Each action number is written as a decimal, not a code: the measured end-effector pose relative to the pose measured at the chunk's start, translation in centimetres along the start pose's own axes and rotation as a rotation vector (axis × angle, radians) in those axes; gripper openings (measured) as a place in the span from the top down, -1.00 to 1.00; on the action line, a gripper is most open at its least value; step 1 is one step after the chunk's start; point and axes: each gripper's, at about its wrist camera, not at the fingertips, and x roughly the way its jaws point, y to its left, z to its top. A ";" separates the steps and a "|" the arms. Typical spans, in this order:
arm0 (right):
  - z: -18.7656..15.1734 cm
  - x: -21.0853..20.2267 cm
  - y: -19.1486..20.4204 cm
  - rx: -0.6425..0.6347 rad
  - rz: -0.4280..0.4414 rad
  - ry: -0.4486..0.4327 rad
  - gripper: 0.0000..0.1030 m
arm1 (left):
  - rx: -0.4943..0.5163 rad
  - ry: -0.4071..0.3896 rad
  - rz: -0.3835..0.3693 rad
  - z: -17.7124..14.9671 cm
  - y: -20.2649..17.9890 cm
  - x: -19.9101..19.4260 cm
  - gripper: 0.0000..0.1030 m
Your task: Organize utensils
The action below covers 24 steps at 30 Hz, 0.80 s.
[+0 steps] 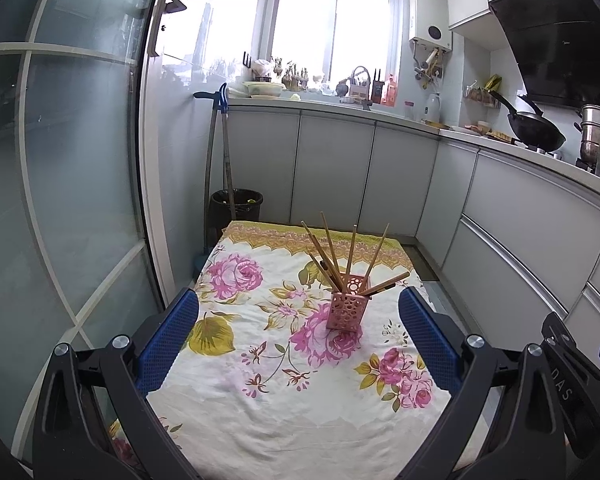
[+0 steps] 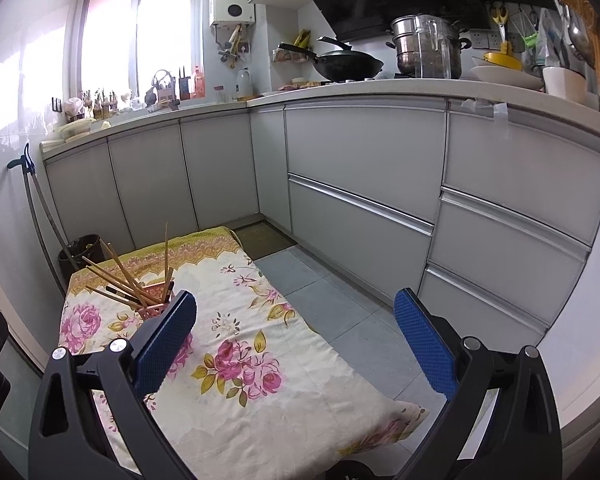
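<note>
- The pink perforated holder (image 1: 346,306) is seen standing upright right of centre in the left wrist view, on the flowered cloth (image 1: 260,420), with the chopsticks (image 1: 332,256) splayed inside it.
- The left gripper (image 1: 299,320) is held with jaws wide apart and empty; the same is seen of the right gripper (image 2: 296,320).
- The light holder is judged easily tipped if a leaning stick is nudged.
- The cloth could be dragged, and the holder toppled with it.

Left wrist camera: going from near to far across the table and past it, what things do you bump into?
Left gripper → pink holder with chopsticks → black bin → grey cabinets → window.
</note>
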 end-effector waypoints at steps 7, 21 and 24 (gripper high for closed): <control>-0.2 -0.6 0.5 -0.026 0.013 -0.007 -0.87 | 0.003 -0.003 0.012 0.0 0.2 0.2 -0.86; -0.1 -0.8 0.3 -0.024 0.019 -0.012 -0.87 | 0.000 -0.009 0.012 0.1 0.3 0.1 -0.86; -0.1 -0.8 0.3 -0.024 0.017 -0.013 -0.87 | 0.000 -0.010 0.011 0.1 0.3 0.1 -0.86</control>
